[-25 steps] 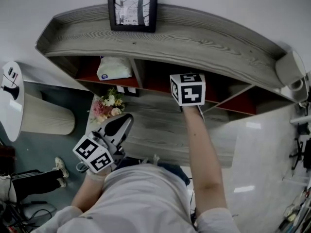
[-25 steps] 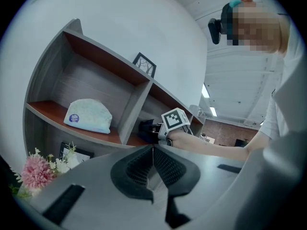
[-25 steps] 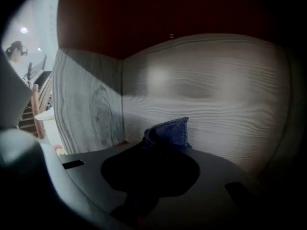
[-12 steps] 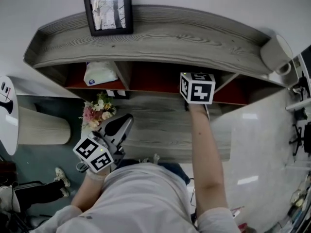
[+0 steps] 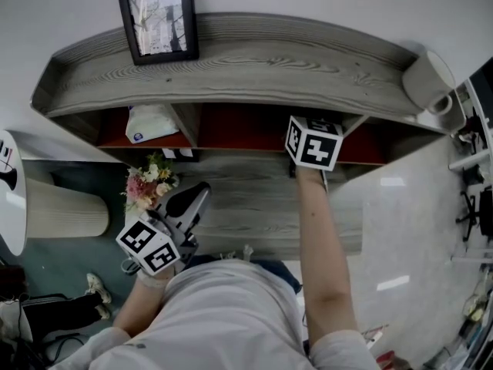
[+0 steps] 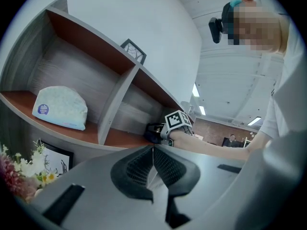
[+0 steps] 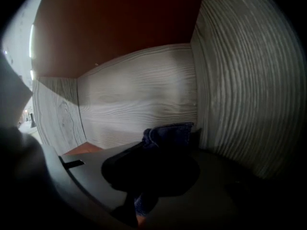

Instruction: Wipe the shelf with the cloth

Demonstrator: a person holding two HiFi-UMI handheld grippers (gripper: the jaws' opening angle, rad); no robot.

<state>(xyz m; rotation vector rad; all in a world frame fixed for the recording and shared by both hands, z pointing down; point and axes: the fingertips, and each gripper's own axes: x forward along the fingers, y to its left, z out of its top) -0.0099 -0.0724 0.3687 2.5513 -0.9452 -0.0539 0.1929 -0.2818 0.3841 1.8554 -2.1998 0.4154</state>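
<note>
Mostly shadowed cloth [image 7: 170, 133] in right gripper [image 7: 151, 153]

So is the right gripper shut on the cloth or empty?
Shut on it: the right gripper has its jaws together, the blue cloth pinched between them and sticking out in front.

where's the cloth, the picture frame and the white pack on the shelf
cloth [image 7: 169, 132], right gripper view, on the blue fold sticking out past the jaws
picture frame [image 5: 158, 23], head view, on the middle of the picture
white pack [image 6: 60, 108], left gripper view, on its front face
</note>
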